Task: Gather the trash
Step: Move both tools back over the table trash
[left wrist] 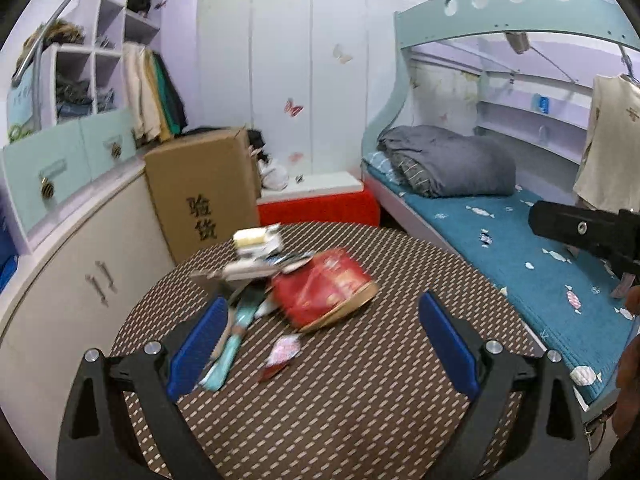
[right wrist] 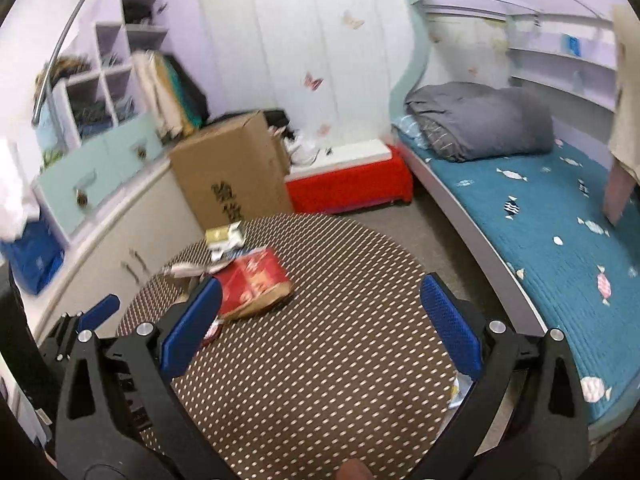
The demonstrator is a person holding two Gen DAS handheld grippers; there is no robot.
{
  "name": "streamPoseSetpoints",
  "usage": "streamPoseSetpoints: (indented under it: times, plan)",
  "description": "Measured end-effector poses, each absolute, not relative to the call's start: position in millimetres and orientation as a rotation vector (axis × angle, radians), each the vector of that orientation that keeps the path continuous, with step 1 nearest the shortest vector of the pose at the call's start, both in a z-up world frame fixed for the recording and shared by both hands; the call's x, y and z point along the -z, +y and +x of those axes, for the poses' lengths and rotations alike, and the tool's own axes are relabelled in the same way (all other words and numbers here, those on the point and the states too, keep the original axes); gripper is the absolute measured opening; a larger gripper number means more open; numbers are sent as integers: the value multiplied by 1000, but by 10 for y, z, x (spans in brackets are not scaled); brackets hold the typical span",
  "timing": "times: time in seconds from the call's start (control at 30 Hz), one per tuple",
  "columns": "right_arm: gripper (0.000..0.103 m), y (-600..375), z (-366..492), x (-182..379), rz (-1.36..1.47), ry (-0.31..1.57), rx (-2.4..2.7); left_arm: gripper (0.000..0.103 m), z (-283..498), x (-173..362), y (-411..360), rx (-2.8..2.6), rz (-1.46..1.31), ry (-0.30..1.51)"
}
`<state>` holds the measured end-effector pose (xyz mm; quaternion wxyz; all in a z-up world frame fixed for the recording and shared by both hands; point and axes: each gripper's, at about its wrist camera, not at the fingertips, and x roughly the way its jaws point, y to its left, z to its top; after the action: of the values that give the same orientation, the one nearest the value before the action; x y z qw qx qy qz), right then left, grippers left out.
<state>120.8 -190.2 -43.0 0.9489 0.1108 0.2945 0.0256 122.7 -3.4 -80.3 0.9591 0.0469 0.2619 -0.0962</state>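
Reaching for the red packet (left wrist: 324, 290) on the table (left wrist: 360, 400), we hold left gripper (left wrist: 320, 344) and right gripper (right wrist: 320, 328) wide open, empty (wrappers (left wrist: 256, 256) lie just beside it); jaws could scatter them.

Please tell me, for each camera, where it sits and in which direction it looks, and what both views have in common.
Left wrist: on the left gripper, facing the round table, red packet and bed; the right gripper's black body shows at right.
Right wrist: on the right gripper, facing likewise; the left gripper's blue finger shows at left.
Shared: table, packet, cardboard box, bed.
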Motion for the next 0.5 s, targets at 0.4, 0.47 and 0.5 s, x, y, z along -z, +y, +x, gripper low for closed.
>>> streamPoseSetpoints:
  times: [0.4, 0.47, 0.5]
  plan:
    - [97, -880, 1664, 797, 141, 799, -179, 94, 1440, 1179, 1142, 56, 19, 617]
    - [97, -764, 1771, 901, 145, 819, -198, 94, 1550, 1206, 1227, 50, 19, 630]
    - [97, -746, 1820, 956, 150, 832, -198, 94, 1621, 1228, 1263, 52, 22, 638]
